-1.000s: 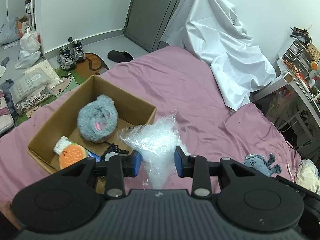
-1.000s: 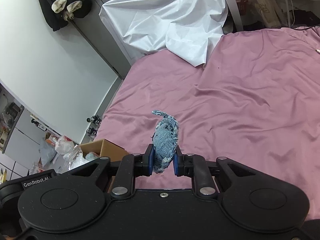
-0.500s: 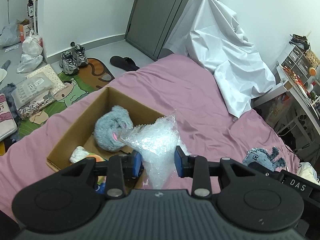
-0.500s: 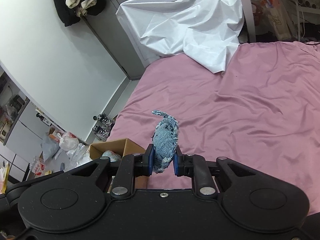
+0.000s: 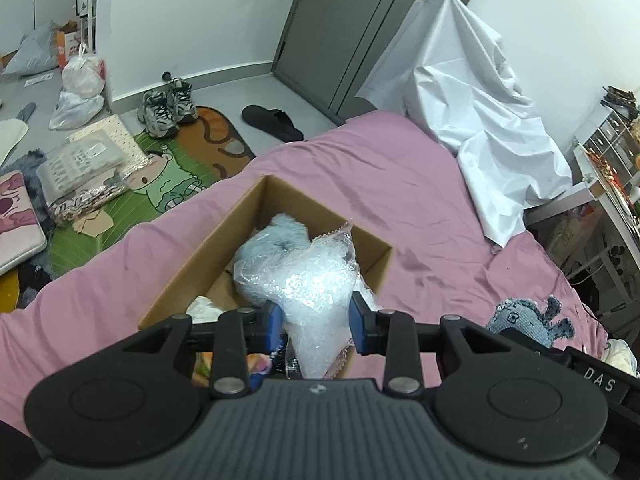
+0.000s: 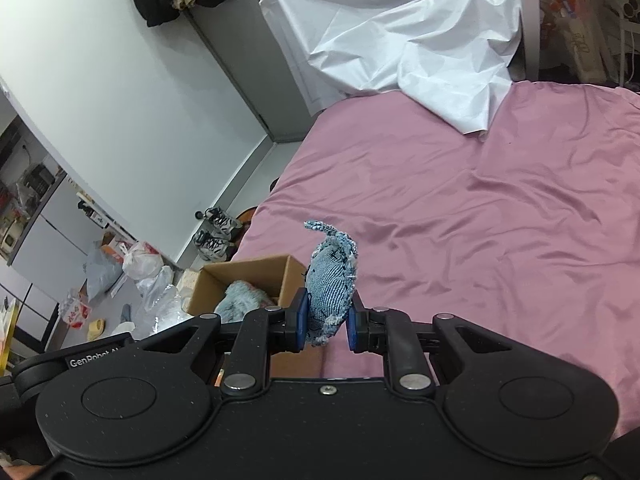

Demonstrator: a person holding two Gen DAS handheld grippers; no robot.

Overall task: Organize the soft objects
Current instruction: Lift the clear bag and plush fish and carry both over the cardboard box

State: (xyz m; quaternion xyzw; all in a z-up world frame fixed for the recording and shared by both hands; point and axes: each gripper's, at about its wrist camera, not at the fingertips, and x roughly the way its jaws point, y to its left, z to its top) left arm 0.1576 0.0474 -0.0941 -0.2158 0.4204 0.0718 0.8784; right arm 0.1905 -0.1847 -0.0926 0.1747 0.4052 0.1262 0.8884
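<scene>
White sheet [image 6: 404, 40] drapes the pink bed [image 6: 500, 220] beyond cardboard box [image 5: 224, 256].

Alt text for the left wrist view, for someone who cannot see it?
The left gripper grips a clear bubble-wrap bag over an open cardboard box on a pink bed; a grey plush lies in the box. At right, a denim toy is held up beside it.

Crinkly clear bubble-wrap bag [image 5: 308, 292] covers part of fluffy grey-blue plush [image 5: 280, 236] inside brown cardboard box [image 5: 224, 240]; box near wall behind black gripper body; denim-blue stuffed toy [image 6: 330, 284] lower end between pads, unseen
</scene>
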